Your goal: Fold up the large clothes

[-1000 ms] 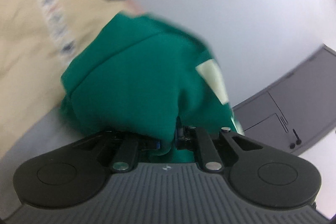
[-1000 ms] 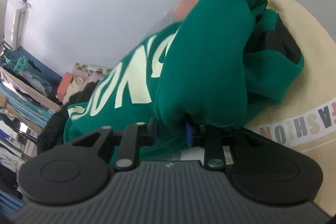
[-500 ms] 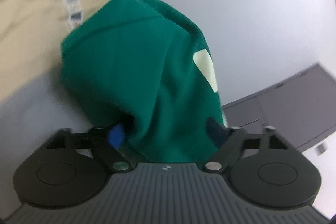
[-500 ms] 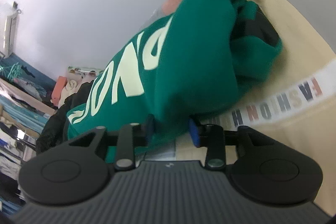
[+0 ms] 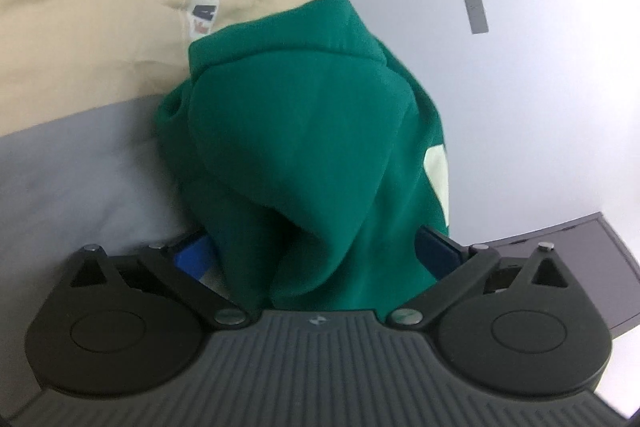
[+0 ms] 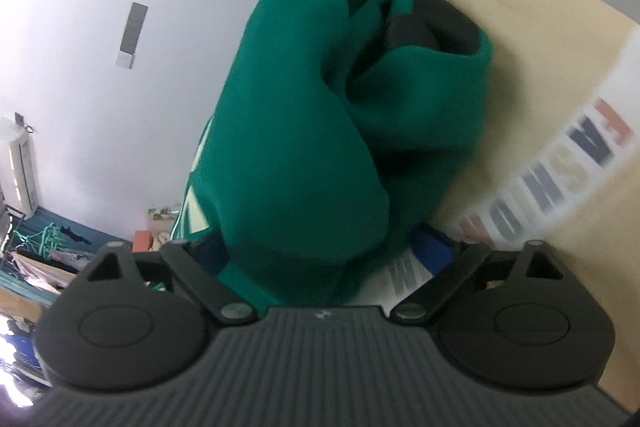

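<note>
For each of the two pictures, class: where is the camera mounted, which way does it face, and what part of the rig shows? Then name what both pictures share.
Left wrist: sits on the left gripper, looking forward along its open fingers at the green sweatshirt; the gripper body fills the bottom.
Right wrist: sits on the right gripper, facing the green sweatshirt between open fingers; the gripper body shows below.
Shared: the sweatshirt and the beige garment lettered FASHION.
</note>
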{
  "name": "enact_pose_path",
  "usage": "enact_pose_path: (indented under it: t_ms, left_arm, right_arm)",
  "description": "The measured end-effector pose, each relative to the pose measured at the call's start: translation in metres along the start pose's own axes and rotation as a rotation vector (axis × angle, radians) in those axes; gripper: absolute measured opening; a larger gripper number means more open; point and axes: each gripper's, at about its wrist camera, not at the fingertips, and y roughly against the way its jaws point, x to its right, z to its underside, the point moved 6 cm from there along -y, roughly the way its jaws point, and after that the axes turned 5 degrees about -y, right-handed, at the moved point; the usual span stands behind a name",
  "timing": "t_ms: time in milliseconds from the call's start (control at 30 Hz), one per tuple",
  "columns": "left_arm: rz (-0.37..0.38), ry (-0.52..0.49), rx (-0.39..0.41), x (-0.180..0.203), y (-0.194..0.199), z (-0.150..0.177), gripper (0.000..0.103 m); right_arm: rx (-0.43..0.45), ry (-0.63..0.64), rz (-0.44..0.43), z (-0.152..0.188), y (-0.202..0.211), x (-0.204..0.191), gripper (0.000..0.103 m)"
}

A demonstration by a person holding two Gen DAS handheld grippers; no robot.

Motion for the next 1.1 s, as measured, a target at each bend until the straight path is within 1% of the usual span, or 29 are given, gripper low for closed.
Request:
enact_pose_path:
  t_ms: [67, 167, 233, 333, 400, 467, 667, 800, 933, 1000, 1033, 1067, 1100]
  left_arm:
    - [0.04, 0.015, 0.001, 0.002, 0.003, -0.007, 0.103]
    - [0.111, 0.045, 0.025, 0.006, 0.008, -0.013, 0.103]
    - [0.131, 0.028, 0.032, 0.016, 0.005, -0.02, 0.103]
    - [0.103, 0.021, 0.025, 0.021, -0.002, -0.023, 0.103]
    - [0.075, 0.065, 0.032, 0.02, -0.009, -0.026, 0.103]
    - [0.071, 0.11, 0.043, 0.02, -0.01, -0.024, 0.103]
    - [-0.006, 0.132, 0.054, 0.016, -0.033, -0.028, 0.103]
    - [-0.018, 0.141, 0.066, 0.015, -0.04, -0.028, 0.103]
    - [-0.007, 0.137, 0.034, 0.012, -0.044, -0.033, 0.102]
    - [-0.011, 0.123, 0.028, 0.013, -0.046, -0.036, 0.099]
    - [-0.016, 0.109, 0.028, 0.013, -0.046, -0.036, 0.094]
    - [-0.02, 0.095, 0.031, 0.013, -0.045, -0.036, 0.091]
    - [-0.022, 0.088, 0.034, 0.012, -0.053, -0.041, 0.086]
  right_arm:
    - [0.014, -0.033, -0.02, -0.003, -0.009, -0.001, 0.103]
    - [0.032, -0.06, -0.056, -0.009, -0.017, -0.005, 0.103]
    - [0.028, -0.028, -0.036, -0.011, -0.022, -0.007, 0.103]
    - [0.032, 0.037, -0.001, -0.008, -0.029, -0.008, 0.103]
    - [0.043, 0.068, 0.014, -0.005, -0.033, -0.012, 0.103]
    - [0.052, 0.081, 0.019, -0.004, -0.032, -0.013, 0.103]
    - [0.064, 0.091, -0.003, -0.006, -0.03, -0.012, 0.103]
    - [0.081, 0.095, -0.044, -0.013, -0.036, -0.013, 0.102]
    - [0.092, 0.118, -0.077, -0.015, -0.034, -0.014, 0.095]
    - [0.092, 0.111, -0.088, -0.019, -0.032, -0.013, 0.087]
    - [0.092, 0.108, -0.092, -0.021, -0.03, -0.012, 0.085]
    - [0.091, 0.111, -0.094, -0.021, -0.027, -0.012, 0.082]
    - [0.09, 0.118, -0.098, -0.022, -0.026, -0.013, 0.08]
